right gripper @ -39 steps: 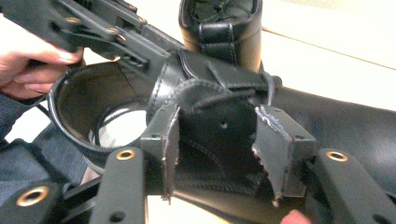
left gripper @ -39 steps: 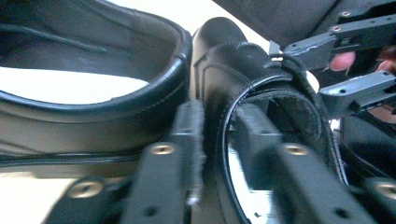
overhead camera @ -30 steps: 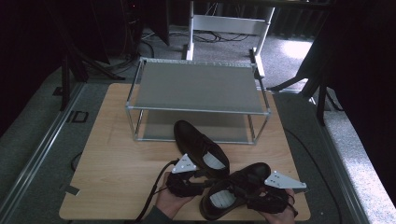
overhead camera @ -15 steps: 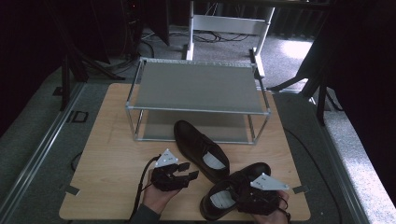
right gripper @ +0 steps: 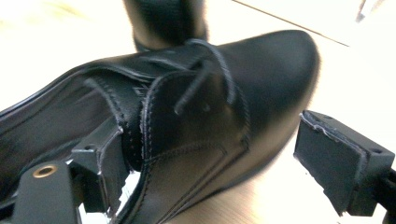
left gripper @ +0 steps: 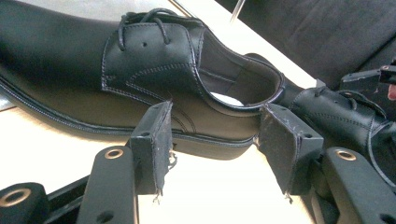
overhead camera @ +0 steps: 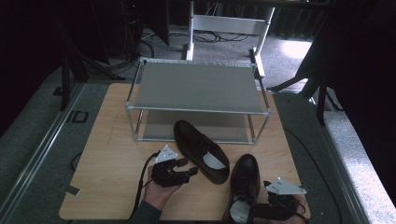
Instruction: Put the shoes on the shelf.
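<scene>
Wooden table point(overhead camera: 107, 154) carries a two-tier metal rack point(overhead camera: 198, 86), both shelves bare. Behind it, a white frame point(overhead camera: 229, 23) and cables point(overhead camera: 154, 35) on grey carpet point(overhead camera: 42, 121), dark curtains point(overhead camera: 359, 60) at right.

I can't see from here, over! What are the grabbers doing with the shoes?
Left gripper open, just off the left shoe, jaws just been opening. Right gripper open, one jaw inside the right shoe. Rack ahead, nothing in the way.
</scene>
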Demonstrator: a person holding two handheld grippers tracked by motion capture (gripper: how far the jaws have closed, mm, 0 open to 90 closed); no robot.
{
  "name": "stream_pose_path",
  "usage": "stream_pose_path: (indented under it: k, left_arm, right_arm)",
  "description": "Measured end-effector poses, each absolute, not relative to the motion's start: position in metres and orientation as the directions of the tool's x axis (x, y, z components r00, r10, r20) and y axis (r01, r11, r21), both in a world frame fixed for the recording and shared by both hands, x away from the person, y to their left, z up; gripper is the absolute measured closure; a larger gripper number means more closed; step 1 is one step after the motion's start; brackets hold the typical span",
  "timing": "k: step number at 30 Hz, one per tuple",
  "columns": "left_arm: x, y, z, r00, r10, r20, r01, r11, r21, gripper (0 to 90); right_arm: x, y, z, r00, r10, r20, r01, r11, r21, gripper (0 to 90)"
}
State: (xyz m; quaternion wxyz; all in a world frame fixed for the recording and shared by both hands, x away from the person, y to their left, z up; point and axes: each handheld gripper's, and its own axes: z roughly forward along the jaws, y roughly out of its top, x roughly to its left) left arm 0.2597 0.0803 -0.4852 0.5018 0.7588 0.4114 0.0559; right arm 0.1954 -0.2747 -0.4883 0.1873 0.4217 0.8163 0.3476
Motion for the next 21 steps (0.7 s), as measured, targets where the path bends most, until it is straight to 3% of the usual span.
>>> stream_pose_path:
  k: [6, 10, 15, 17, 21]
  left_arm:
    - [0.262, 0.08, -0.487, 0.652, 0.682, -0.333, 0.575, -0.157, 0.803, 44.9]
    - [0.265, 0.076, -0.489, 0.654, 0.679, -0.334, 0.58, -0.167, 0.798, 45.0]
    - [0.27, 0.073, -0.493, 0.646, 0.684, -0.338, 0.59, -0.167, 0.79, 44.9]
    - [0.272, 0.073, -0.494, 0.641, 0.687, -0.342, 0.594, -0.162, 0.788, 44.4]
    - [0.278, 0.073, -0.495, 0.618, 0.707, -0.343, 0.602, -0.145, 0.785, 42.9]
  right_arm:
    - [0.198, -0.295, -0.482, -0.502, 0.862, -0.071, 0.564, 0.389, 0.728, 22.3]
    - [0.203, -0.303, -0.481, -0.472, 0.878, -0.082, 0.58, 0.379, 0.721, 42.6]
    - [0.211, -0.298, -0.491, -0.514, 0.856, -0.063, 0.573, 0.397, 0.717, 70.1]
    - [0.214, -0.296, -0.488, -0.505, 0.858, -0.088, 0.556, 0.402, 0.728, 76.7]
    - [0.226, -0.298, -0.481, -0.505, 0.858, -0.097, 0.539, 0.402, 0.74, 80.8]
